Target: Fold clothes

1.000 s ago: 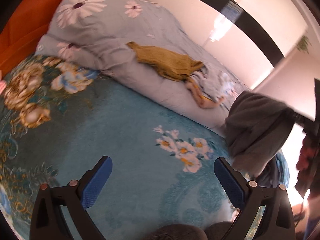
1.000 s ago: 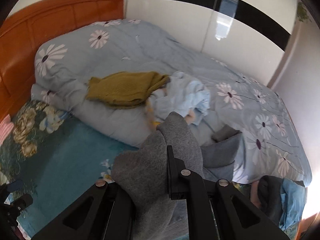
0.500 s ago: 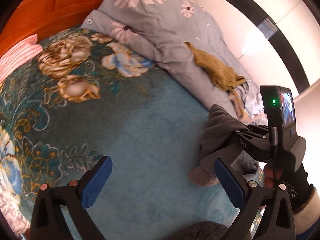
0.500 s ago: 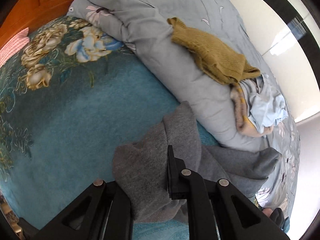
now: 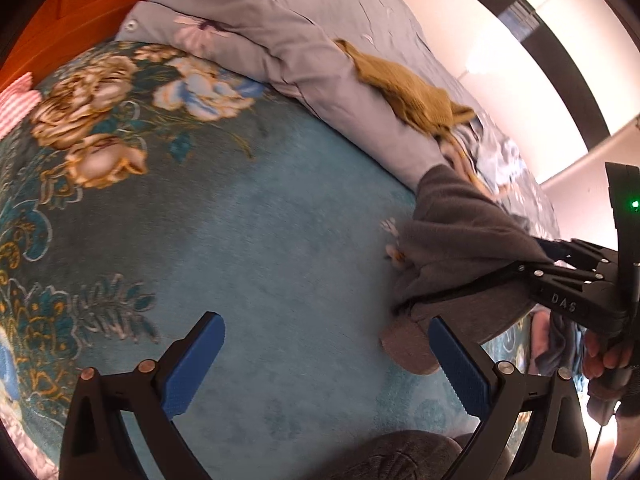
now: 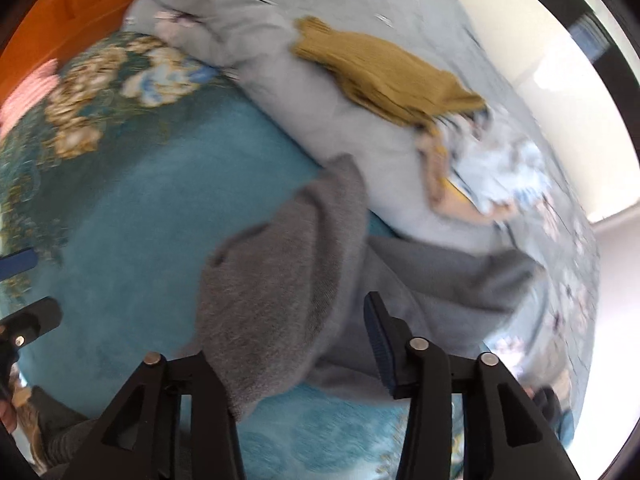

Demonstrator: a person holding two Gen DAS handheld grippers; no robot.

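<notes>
A grey fleece garment [image 6: 280,288] lies bunched on the teal floral blanket [image 5: 260,240], its far part resting against the rolled duvet. My right gripper [image 6: 292,336] points steeply down over it, and its jaws are opening. The cloth lies between them and drapes over the left finger; the right pad [image 6: 378,336] stands off it. In the left wrist view the garment [image 5: 460,240] hangs from that gripper [image 5: 500,276] at the right. My left gripper [image 5: 324,324] is open and empty above bare blanket, just left of the garment's hem.
A mustard knit sweater [image 6: 384,76] and a heap of light blue clothes [image 6: 492,176] lie on the grey-blue flowered duvet [image 5: 280,40]. An orange wooden headboard [image 5: 80,20] is at the upper left. A pale wardrobe wall runs behind the bed.
Both grippers have sunk toward the blanket. The right gripper's jaws, clamped on the grey garment before, have parted, and the garment has settled onto the blanket.
</notes>
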